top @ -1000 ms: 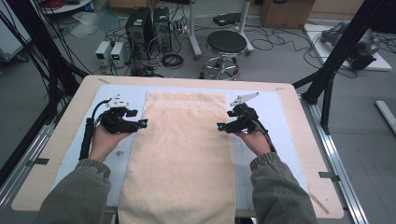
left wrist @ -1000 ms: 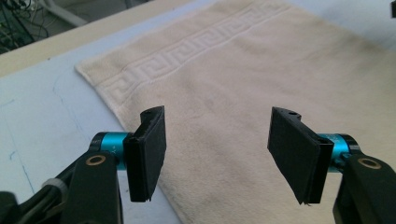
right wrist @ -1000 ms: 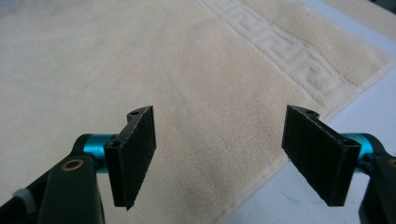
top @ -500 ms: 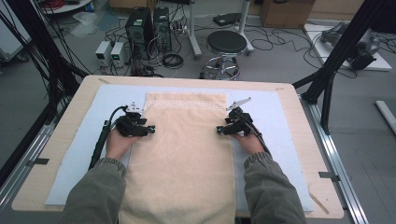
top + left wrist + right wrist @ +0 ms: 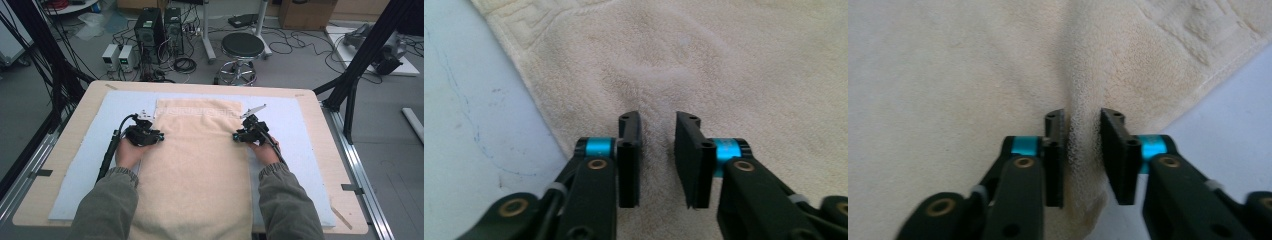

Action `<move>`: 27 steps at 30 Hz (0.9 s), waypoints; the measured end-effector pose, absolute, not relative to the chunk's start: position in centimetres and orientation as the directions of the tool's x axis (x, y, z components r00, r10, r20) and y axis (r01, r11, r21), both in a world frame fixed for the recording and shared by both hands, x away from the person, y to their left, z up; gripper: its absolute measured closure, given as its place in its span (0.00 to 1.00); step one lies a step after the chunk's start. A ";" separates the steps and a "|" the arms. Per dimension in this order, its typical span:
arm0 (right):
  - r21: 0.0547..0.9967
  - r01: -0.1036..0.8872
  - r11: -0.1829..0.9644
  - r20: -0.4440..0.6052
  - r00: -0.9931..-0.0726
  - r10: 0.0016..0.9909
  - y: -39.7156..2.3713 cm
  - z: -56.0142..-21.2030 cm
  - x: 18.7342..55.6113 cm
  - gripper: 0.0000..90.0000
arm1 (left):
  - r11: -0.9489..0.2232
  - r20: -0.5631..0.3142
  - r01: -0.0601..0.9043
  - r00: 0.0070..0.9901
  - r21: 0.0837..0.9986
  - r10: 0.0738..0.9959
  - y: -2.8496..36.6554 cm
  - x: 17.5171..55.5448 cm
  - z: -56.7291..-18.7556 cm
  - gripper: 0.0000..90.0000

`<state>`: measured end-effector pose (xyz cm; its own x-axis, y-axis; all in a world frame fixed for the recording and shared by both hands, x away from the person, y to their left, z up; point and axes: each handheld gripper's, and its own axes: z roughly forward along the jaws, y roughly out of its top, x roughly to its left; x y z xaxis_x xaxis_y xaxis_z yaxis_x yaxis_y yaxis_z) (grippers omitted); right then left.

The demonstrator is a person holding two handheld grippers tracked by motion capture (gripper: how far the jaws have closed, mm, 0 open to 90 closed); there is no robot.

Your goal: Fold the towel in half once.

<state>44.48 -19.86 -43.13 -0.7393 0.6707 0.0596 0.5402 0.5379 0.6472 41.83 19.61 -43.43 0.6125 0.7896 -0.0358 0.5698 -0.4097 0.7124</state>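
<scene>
Both claws, left claw (image 5: 658, 131) and right claw (image 5: 1082, 127), have just closed, pinching towel (image 5: 197, 165) (cream) edges.

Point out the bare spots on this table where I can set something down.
Bare blue mat lies left of the towel, outside the left gripper; another strip lies right of it, beyond the right gripper. The centre is crowded: towel, grippers, forearms.

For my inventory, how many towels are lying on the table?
1. A single beige towel lies lengthwise down the middle of the table, on the pale blue mat, its near end hanging over the table's front edge. Nothing shows whether another lies beneath it.
</scene>
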 end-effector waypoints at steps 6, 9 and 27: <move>0.649 0.544 0.532 0.099 -0.753 0.650 -20.1 -42.9 44.5 0.93 | -0.397 -0.064 0.573 0.621 0.717 0.781 20.0 41.7 -43.1 0.95; 0.667 0.524 0.530 0.100 -0.767 0.633 -20.3 -42.3 44.2 0.93 | -0.381 -0.077 0.563 0.627 0.733 0.775 20.4 41.5 -42.5 0.95; 0.757 0.373 0.536 0.090 -0.873 0.480 -21.8 -35.3 36.6 0.93 | -0.382 -0.038 0.372 0.756 0.846 0.653 23.1 33.5 -37.4 0.95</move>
